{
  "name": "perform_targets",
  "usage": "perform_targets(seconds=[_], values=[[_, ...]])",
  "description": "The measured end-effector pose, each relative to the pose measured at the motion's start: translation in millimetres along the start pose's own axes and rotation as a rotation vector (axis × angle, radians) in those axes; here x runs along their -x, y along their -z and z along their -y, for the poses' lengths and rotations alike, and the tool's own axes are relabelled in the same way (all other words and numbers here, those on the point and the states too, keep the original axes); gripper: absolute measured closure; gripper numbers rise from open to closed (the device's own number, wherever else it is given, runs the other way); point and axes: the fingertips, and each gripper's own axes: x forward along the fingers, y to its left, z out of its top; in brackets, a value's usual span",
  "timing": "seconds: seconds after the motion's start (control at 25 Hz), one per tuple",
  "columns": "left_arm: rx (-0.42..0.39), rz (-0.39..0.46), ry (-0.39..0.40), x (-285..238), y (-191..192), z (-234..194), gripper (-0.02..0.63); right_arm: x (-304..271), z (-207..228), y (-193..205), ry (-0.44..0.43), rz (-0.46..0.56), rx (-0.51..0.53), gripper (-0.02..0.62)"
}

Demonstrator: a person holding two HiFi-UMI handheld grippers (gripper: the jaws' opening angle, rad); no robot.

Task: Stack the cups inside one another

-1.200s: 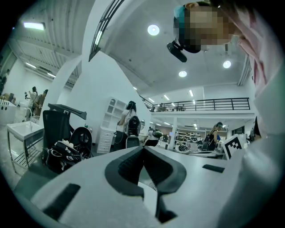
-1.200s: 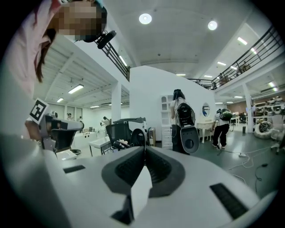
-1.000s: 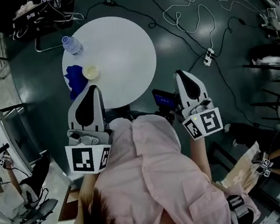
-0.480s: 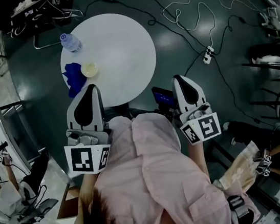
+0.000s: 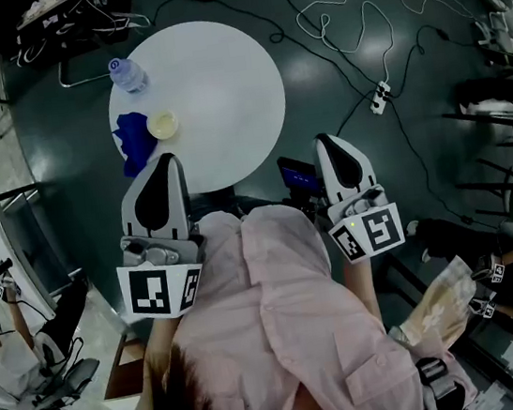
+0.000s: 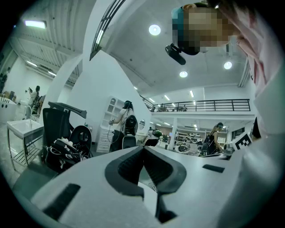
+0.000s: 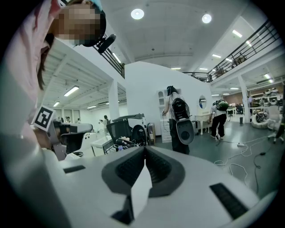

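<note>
Pink shirt [image 5: 282, 319] of the person fills the near part of the head view. On both sides of it the left gripper [image 5: 167, 159] and the right gripper [image 5: 327, 140] are clenched, with jaws pressed together on nothing. Both are near the close edge of the round white desk [image 5: 220, 81]. On the left part of the desk stands a pale yellow cup [image 5: 163, 125], just beside a blue thing [image 5: 134, 139] of unclear shape. A bottle [image 5: 127, 75] stands farther. Beyond, cables [image 5: 342, 7] lie on the floor. Since a second ago the right gripper has shifted slightly left; the cup kept its place.
</note>
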Motion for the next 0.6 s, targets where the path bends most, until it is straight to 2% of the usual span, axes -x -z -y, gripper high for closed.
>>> perform_targets(seconds=[0.6], values=[[-0.003,0.003,-0.005,1.6,0.2,-2.0,0.591,-3.8,-4.8,2.7,-0.016,-0.009,0.013,0.561]])
